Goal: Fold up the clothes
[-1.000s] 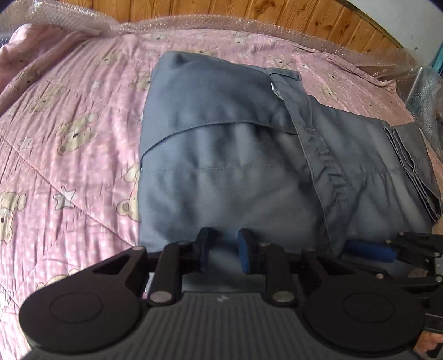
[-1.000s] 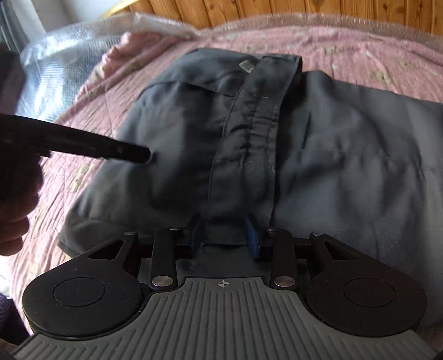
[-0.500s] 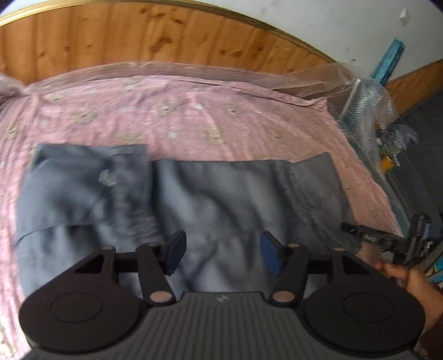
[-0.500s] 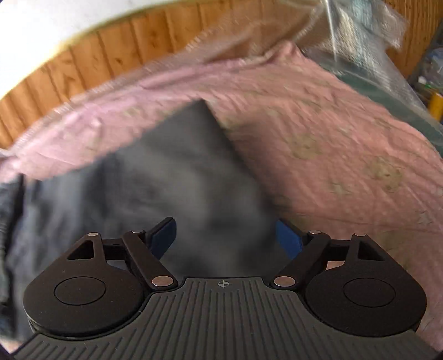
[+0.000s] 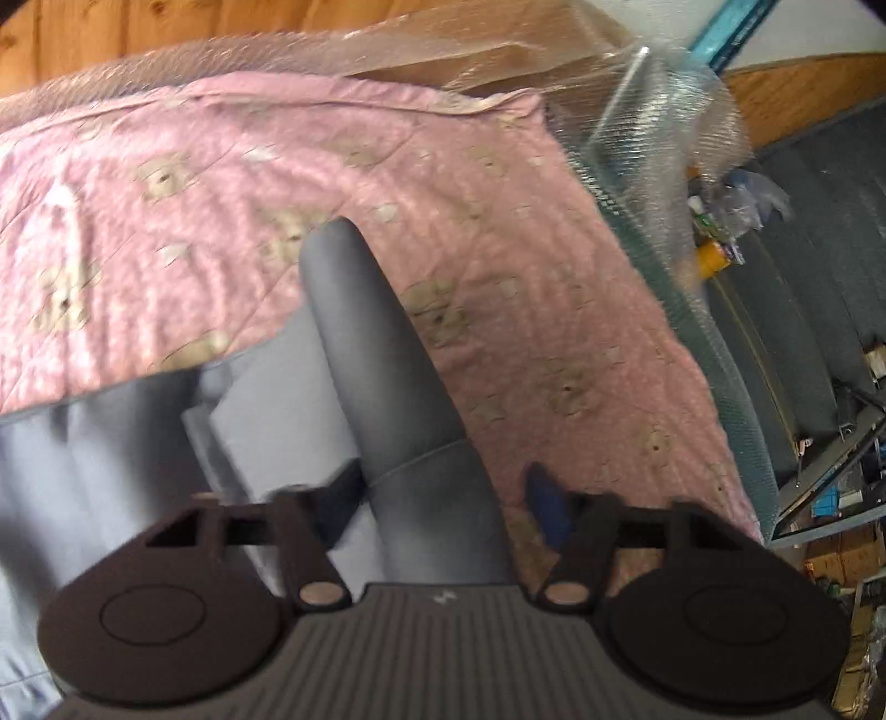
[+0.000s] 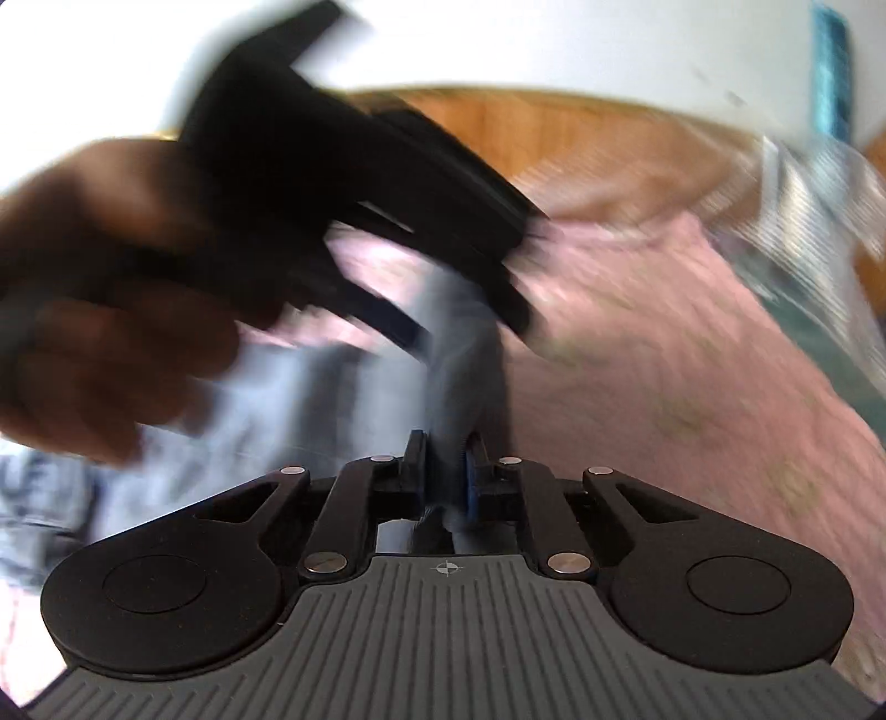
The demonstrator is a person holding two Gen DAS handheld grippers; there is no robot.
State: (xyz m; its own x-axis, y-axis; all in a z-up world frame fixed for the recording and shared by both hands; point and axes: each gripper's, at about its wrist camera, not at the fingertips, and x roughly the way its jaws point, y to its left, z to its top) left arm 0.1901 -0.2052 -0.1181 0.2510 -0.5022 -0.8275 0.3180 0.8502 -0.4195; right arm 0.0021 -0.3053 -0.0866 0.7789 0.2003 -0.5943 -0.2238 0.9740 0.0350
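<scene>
A grey garment lies on the pink bear-print quilt, and one end of it rises as a narrow ridge. In the left wrist view that ridge runs between the fingers of my left gripper. Its jaws are closing but still stand apart, and the right blue pad is clear of the cloth. My right gripper is closing, with its pads pressed on a fold of the garment. In the blurred right wrist view the left gripper straddles the same ridge just beyond, held by a hand.
Bubble wrap covers the bed's far and right edges below a wooden wall panel. Past the right edge the dark floor holds clutter. The quilt lies bare to the right of the garment.
Both grippers swung right to the garment's end, opened wide, then closed in. The right jaws went from wide open to shut on the fabric. The end of the garment now stands up as a ridge.
</scene>
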